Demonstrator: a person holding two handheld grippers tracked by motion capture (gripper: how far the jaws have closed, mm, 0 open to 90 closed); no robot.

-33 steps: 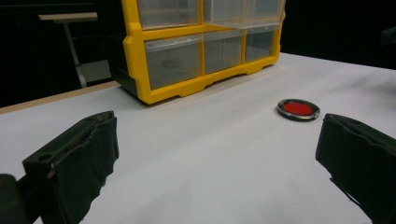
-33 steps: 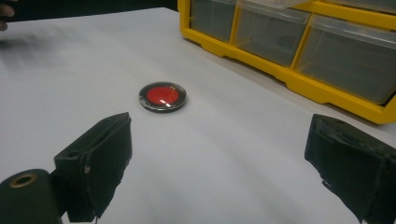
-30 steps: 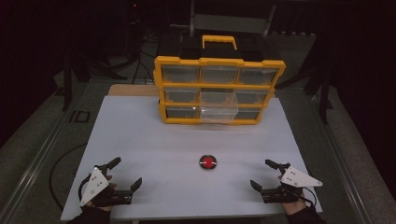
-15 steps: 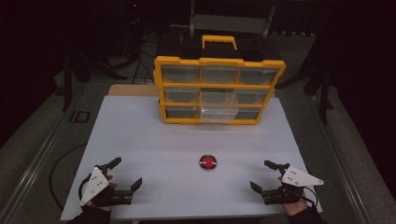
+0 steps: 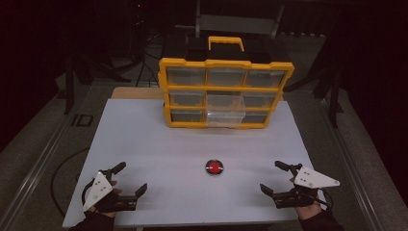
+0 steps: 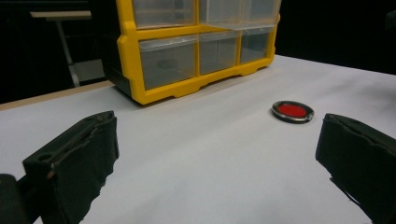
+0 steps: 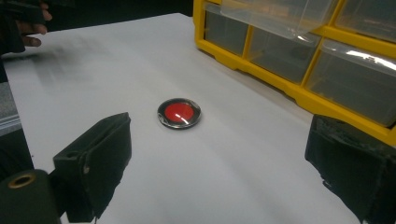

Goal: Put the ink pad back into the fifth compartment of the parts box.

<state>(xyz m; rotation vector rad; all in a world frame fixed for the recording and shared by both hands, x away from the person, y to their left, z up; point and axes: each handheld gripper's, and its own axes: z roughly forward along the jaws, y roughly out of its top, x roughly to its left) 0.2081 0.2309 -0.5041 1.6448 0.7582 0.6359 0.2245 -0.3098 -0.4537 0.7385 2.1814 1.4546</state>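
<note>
A flat round red disc (image 5: 214, 167) with a shiny, seemingly metal rim lies on the smooth white table (image 5: 144, 144) between the gaping left hand-held gripper (image 5: 130, 180) and right hand-held gripper (image 5: 276, 175).

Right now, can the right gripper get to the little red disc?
Probably yes. The right gripper is open, and the bare white table lies between it and the red disc, with nothing in the way.
</note>
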